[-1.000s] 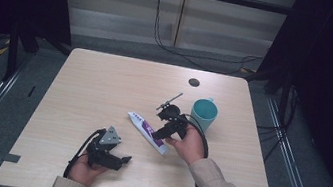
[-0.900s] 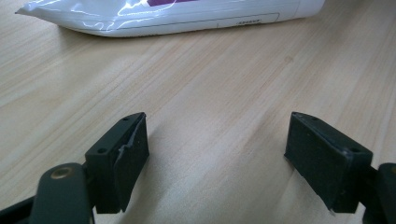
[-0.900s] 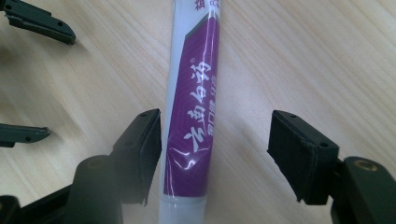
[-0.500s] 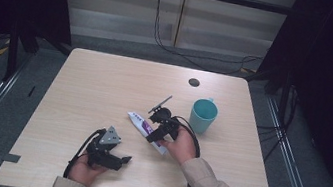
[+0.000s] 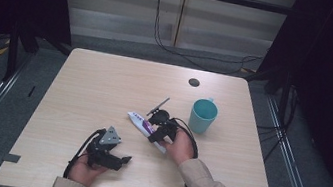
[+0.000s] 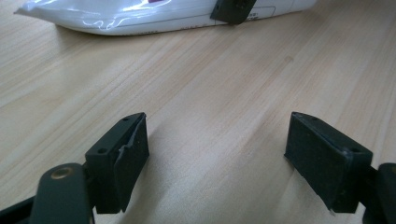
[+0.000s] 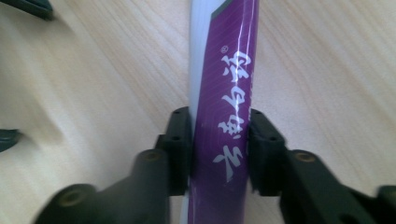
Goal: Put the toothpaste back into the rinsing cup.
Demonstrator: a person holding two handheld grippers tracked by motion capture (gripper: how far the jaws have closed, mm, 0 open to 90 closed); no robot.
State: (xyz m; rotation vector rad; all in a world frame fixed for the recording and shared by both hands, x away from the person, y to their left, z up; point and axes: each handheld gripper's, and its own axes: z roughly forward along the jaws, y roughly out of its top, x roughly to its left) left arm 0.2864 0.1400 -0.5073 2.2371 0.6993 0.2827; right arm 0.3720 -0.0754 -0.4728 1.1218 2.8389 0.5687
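Right gripper (image 5: pixel 158 130): fingers clamped on purple-white tube (image 7: pixel 224 93) lying on counter (image 5: pixel 104 89) | left gripper (image 5: pixel 116 159): fingers apart, empty | teal cup (image 5: pixel 202 115): right of tube.

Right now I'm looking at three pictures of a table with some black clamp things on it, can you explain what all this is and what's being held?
A person sits at a wooden table with a hand-held two-jaw gripper in each hand. One picture looks down from above the table; the other two come from small cameras riding on the grippers, looking along their black jaws. The left gripper rests open near the table's front edge, holding nothing. The right gripper is shut on a purple and white tube, probably toothpaste, that lies on the table. Beyond it lie a dark toothbrush and a teal mug, standing upright.
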